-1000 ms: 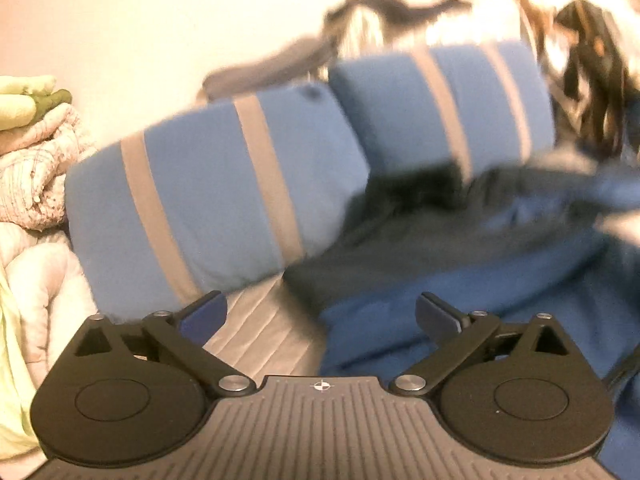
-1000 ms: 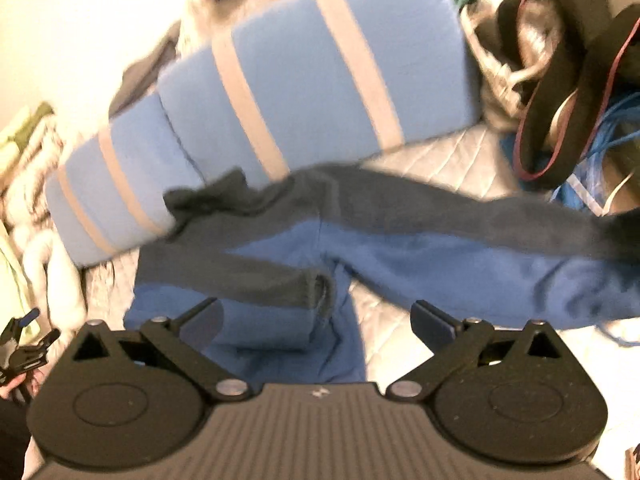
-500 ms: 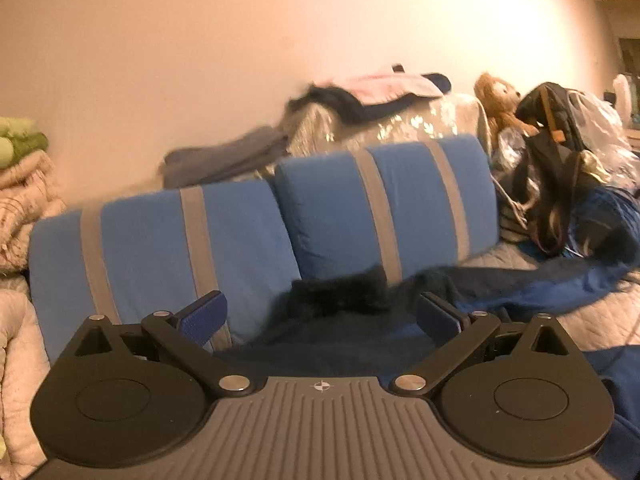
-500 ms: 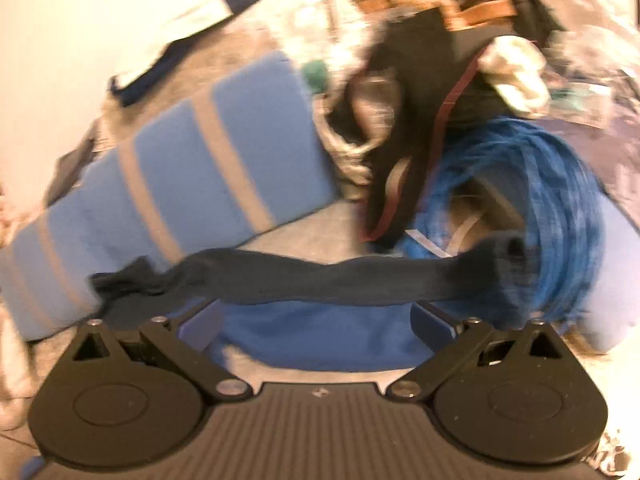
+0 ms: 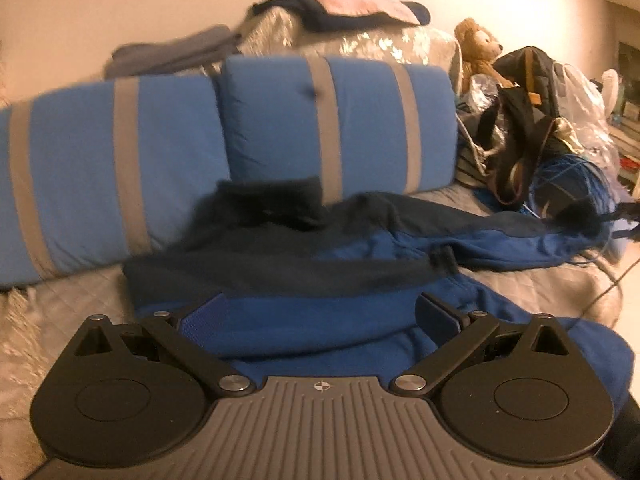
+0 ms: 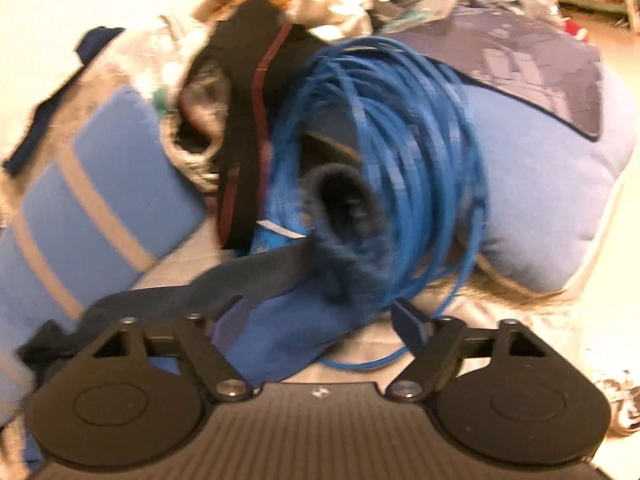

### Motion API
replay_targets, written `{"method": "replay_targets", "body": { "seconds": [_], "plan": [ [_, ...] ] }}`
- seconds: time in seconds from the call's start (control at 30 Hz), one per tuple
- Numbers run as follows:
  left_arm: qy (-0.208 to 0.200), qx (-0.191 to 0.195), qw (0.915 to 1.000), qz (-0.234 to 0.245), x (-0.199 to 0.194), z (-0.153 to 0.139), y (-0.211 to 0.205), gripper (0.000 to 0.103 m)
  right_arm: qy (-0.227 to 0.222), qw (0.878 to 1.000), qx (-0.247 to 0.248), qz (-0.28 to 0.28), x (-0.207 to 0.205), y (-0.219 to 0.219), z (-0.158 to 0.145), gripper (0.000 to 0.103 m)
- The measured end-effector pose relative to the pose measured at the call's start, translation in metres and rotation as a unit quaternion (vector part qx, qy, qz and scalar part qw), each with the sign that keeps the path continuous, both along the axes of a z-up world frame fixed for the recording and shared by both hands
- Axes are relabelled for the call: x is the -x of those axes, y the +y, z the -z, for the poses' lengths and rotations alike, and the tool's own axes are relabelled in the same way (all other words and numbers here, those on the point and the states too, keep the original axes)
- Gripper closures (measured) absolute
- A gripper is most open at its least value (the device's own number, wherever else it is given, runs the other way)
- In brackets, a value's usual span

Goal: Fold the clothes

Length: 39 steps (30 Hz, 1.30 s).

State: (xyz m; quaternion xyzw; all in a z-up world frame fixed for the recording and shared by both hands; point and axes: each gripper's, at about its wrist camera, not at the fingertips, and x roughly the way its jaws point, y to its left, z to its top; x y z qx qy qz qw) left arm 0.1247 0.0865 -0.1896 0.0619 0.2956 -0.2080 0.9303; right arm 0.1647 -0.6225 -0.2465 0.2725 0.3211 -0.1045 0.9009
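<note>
Sweatshirt [image 5: 332, 312], blue with dark navy panels, spread flat on grey quilted bed cover [image 5: 72, 304], collar toward two blue pillows with grey stripes [image 5: 280, 120]. One sleeve [image 5: 500, 236] stretched out to the right, cuff [image 6: 344, 204] ending against coil of blue cable [image 6: 400, 152]. Left gripper [image 5: 320, 312] open, low over the blue body of the sweatshirt, nothing pinched between its fingers. Right gripper [image 6: 316, 324] open too, jaws just narrowed, with the sleeve's blue fabric lying between them, pads apparently not yet pressing it; view blurred. Dark bag [image 5: 516, 120] and teddy bear [image 5: 476, 52] piled behind the cable. Pale blue cushion [image 6: 540, 200] just right of the coil. More clothes heaped on top of the pillows.
</note>
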Motion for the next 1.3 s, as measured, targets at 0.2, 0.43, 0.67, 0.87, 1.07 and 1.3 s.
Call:
{"method": "replay_targets", "body": {
  "seconds": [0.2, 0.43, 0.67, 0.87, 1.07, 1.3],
  "plan": [
    [0.009, 0.019, 0.9997, 0.011, 0.003, 0.006, -0.001, 0.0, -0.001, 0.999, -0.017, 0.034, -0.008, -0.015, 0.025, 0.051],
    [0.022, 0.044, 0.9987, 0.014, 0.002, 0.01, 0.002, 0.0, -0.02, 0.999, -0.027, 0.042, -0.012, -0.011, 0.03, 0.086],
    [0.06, 0.054, 0.9968, 0.003, -0.004, 0.026, 0.005, 0.0, -0.037, 0.999, 0.035, 0.011, -0.023, 0.011, -0.002, 0.089],
    [0.095, 0.07, 0.9928, -0.017, -0.012, 0.038, 0.008, 0.0, -0.07, 0.993, 0.085, -0.029, -0.055, 0.039, -0.055, 0.091],
    [0.111, 0.105, 0.988, -0.019, -0.016, 0.041, 0.015, 0.0, -0.117, 0.976, 0.144, -0.114, -0.1, 0.106, -0.12, 0.091],
    [0.097, 0.181, 0.9782, -0.032, -0.014, 0.026, 0.032, 0.001, -0.158, 0.931, 0.192, -0.266, -0.126, 0.242, -0.165, 0.091]
  ]
}}
